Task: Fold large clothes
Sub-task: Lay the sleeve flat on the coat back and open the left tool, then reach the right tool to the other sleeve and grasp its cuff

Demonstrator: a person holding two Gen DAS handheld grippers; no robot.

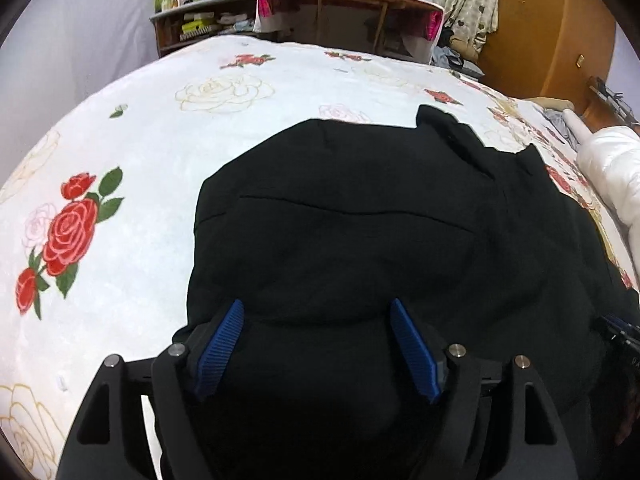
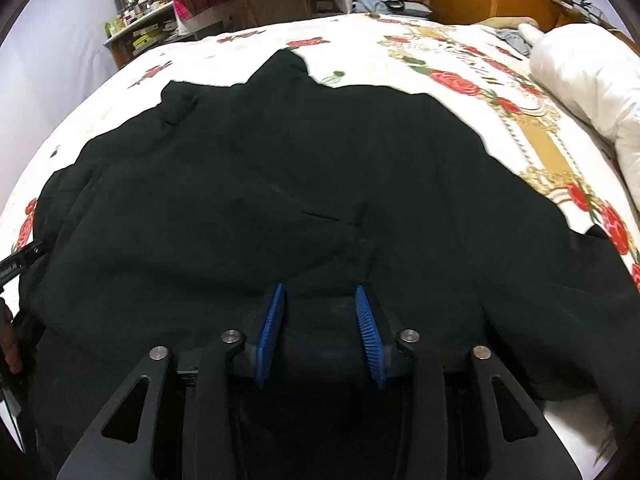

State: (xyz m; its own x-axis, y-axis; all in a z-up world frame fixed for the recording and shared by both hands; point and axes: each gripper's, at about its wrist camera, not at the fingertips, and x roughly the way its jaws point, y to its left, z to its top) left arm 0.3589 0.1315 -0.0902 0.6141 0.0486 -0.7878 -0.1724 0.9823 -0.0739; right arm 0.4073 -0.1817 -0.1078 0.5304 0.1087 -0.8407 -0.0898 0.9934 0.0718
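Note:
A large black garment (image 1: 360, 216) lies spread on a bed with a white rose-print cover (image 1: 160, 128). It also fills the right wrist view (image 2: 280, 168). My left gripper (image 1: 318, 308) is open, its blue pads wide apart over the garment's near left part. My right gripper (image 2: 320, 292) is open too, with a narrower gap, and a bunched fold of black cloth (image 2: 360, 248) sits just past its tips. Neither holds cloth. The garment's near edge is hidden under both grippers.
A white puffy jacket (image 2: 592, 92) lies at the bed's right side. A wooden desk (image 1: 348, 4) and cluttered shelves (image 1: 200, 12) stand behind the bed, and a wooden wardrobe (image 1: 540, 28) is at the back right. The left gripper's edge (image 2: 20, 260) shows at far left.

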